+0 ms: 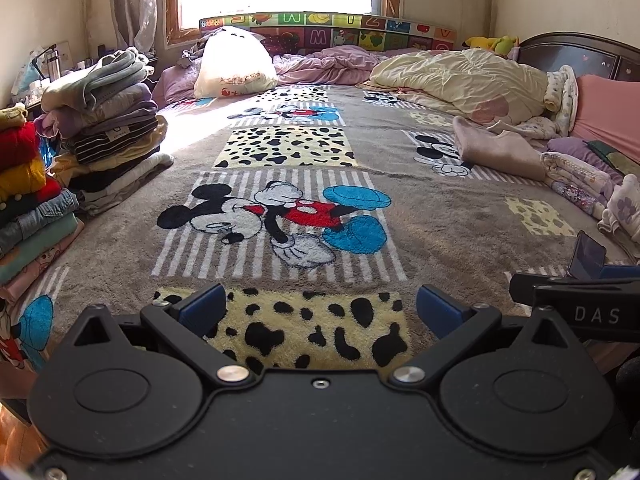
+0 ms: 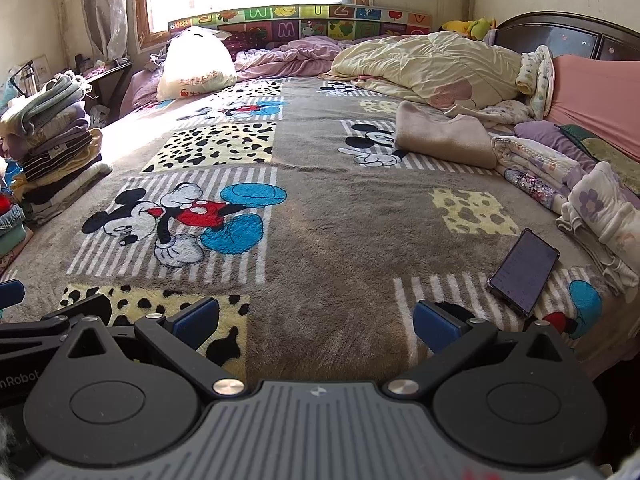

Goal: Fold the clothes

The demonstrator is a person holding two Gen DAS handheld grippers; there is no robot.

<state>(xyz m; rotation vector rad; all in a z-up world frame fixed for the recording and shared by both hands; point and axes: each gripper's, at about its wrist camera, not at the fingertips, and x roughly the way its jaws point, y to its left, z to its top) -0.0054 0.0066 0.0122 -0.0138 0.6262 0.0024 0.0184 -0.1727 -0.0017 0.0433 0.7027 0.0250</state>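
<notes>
A grey cartoon-mouse blanket [image 1: 420, 216] [image 2: 344, 208] covers the bed. A beige folded garment [image 1: 496, 148] [image 2: 444, 136] lies at its right side, far from both grippers. Loose pale floral clothes [image 2: 600, 216] [image 1: 576, 184] pile up at the right edge. Two stacks of folded clothes [image 1: 104, 120] [image 2: 56, 132] stand at the left edge. My left gripper [image 1: 320, 312] is open just above the spotted yellow patch, nothing between its fingers. My right gripper [image 2: 316, 320] is open too, over bare blanket near the front edge, holding nothing.
A phone [image 2: 524, 272] lies on the blanket just right of my right gripper. A cream quilt [image 1: 460, 76], a purple sheet and a white bag [image 1: 232, 64] fill the far end under the window. A dark headboard [image 2: 568, 36] stands at the right.
</notes>
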